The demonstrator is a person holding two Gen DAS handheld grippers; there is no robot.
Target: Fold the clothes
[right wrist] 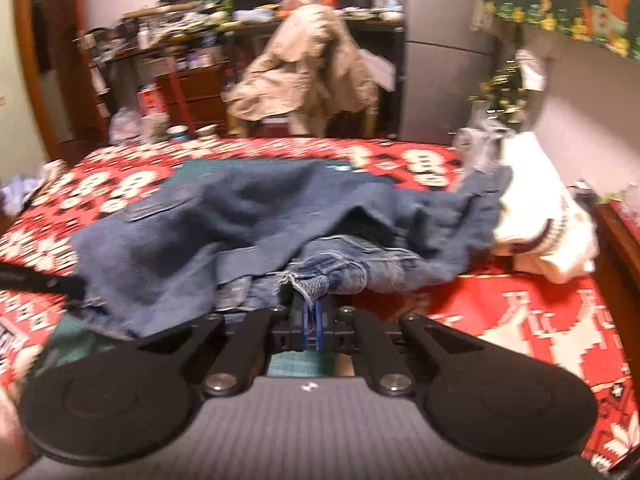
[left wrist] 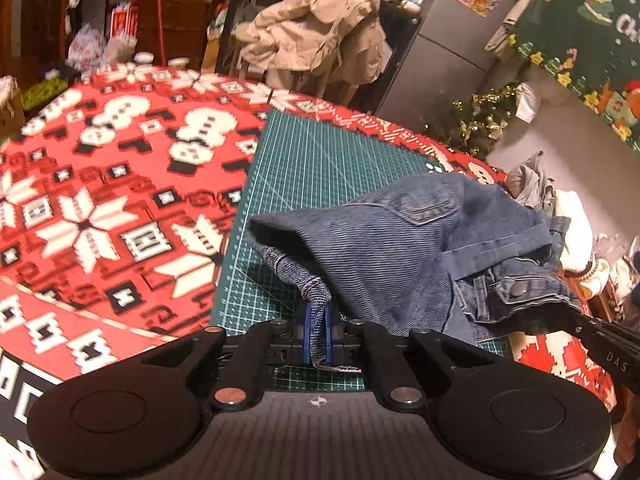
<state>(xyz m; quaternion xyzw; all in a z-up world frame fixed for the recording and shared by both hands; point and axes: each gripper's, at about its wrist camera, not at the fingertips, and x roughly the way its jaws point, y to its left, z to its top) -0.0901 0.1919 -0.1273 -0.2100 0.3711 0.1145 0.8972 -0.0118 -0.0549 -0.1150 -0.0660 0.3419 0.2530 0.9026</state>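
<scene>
A blue denim garment (left wrist: 404, 248) with a flap pocket and a metal snap lies bunched over a green cutting mat (left wrist: 316, 168) on the table. My left gripper (left wrist: 317, 332) is shut on an edge of the denim, which hangs between its blue pads. In the right wrist view the same denim garment (right wrist: 248, 224) spreads across the table. My right gripper (right wrist: 311, 324) is shut on a frayed denim edge at the garment's near side. The right gripper's black arm reaches in at the right of the left wrist view (left wrist: 592, 340).
A red and white snowman-pattern tablecloth (left wrist: 100, 200) covers the table. A pile of white and grey clothes (right wrist: 536, 216) sits at the table's right edge. A chair draped with a beige coat (right wrist: 308, 68) stands behind the table, beside a grey refrigerator (right wrist: 440, 72).
</scene>
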